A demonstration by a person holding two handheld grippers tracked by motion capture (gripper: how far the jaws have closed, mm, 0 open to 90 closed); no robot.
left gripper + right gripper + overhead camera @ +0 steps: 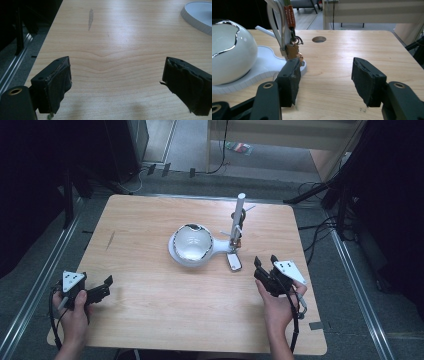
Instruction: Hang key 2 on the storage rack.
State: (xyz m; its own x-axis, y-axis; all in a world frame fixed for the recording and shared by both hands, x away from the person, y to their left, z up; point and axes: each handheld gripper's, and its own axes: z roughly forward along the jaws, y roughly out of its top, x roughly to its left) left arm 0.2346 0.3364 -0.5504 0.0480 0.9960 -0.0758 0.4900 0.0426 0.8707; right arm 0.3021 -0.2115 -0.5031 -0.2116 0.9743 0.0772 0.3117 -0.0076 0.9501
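White egg-shaped shell (191, 243) sits on its white base (176, 256), contents unclear; left gripper (104, 287) and right gripper (265, 265) gape wide, holding nothing

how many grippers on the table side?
2: left gripper at the table's near-left corner, right gripper near-right, beside the white stand. Both open, empty.
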